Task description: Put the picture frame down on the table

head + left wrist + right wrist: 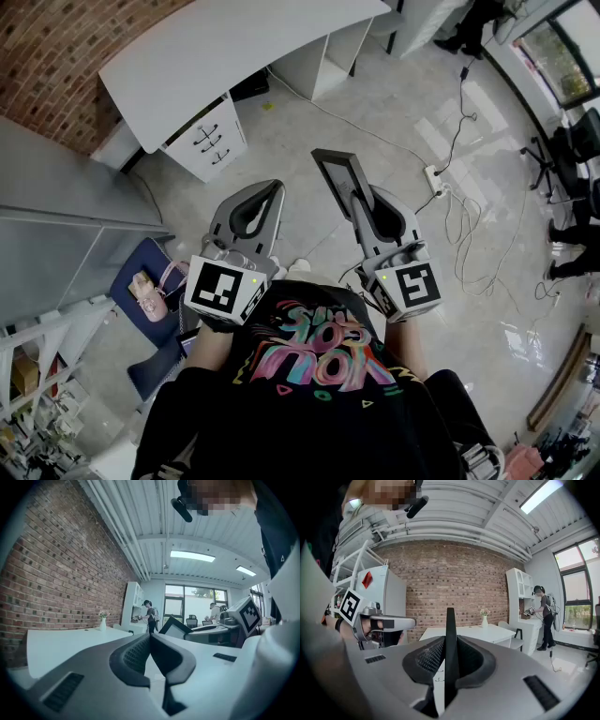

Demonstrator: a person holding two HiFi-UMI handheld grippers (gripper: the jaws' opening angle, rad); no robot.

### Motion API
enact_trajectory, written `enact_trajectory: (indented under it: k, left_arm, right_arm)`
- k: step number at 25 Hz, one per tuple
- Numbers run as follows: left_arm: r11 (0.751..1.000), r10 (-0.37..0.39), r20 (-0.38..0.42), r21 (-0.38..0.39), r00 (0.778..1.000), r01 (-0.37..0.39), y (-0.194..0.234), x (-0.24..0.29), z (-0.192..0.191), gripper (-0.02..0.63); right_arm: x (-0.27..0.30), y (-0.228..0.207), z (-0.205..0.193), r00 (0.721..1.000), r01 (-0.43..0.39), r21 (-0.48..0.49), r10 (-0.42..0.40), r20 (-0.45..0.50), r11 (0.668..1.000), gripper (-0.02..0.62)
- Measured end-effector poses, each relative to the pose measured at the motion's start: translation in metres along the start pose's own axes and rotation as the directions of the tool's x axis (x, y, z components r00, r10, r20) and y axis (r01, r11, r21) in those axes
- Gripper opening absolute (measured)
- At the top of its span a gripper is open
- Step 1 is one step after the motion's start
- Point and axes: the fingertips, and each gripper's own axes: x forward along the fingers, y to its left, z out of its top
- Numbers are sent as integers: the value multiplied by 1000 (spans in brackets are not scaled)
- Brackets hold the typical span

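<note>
My right gripper [360, 200] is shut on a dark picture frame [337, 172], which sticks out ahead of the jaws above the floor. In the right gripper view the frame [450, 620] shows edge-on as a thin black blade clamped between the jaws of the right gripper [450, 645]. The left gripper view catches the frame [175, 628] from the side, held up in the air. My left gripper [273, 188] hovers beside it, shut and holding nothing; its jaws [150, 637] meet with no gap. The white curved table [234, 56] lies farther ahead.
A white drawer unit [208, 141] stands under the table. A power strip with cables [436, 178] lies on the floor to the right. A blue chair with a pink bag [150, 289] is at the left. A vase [484, 621] stands on the table; a person [545, 616] works far right.
</note>
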Motion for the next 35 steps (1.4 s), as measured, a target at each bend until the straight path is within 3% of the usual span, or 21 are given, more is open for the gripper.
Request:
enact_trajectory:
  k: [14,23,29,35]
  left_arm:
    - [1000,12,18,14,1000,-12,-25,10,1,25]
    - [999,15,19,33,1000,-16,-42,43,-1,25]
    - [999,16,17,39,1000,-17,-11,94,-6,25]
    - [999,23,13,44,1000,-24,51,177,-4,25]
  right_arm:
    - [-25,-22,-12,1000,13,16,-13,6,1000,89]
    - [-42,-73,-22,999,46,45,-47,17,998,89]
    - [3,-112,-28,999,54,48,-54,1,997,89]
    - [88,-165,-21,999,51,71,-50,-14,996,89]
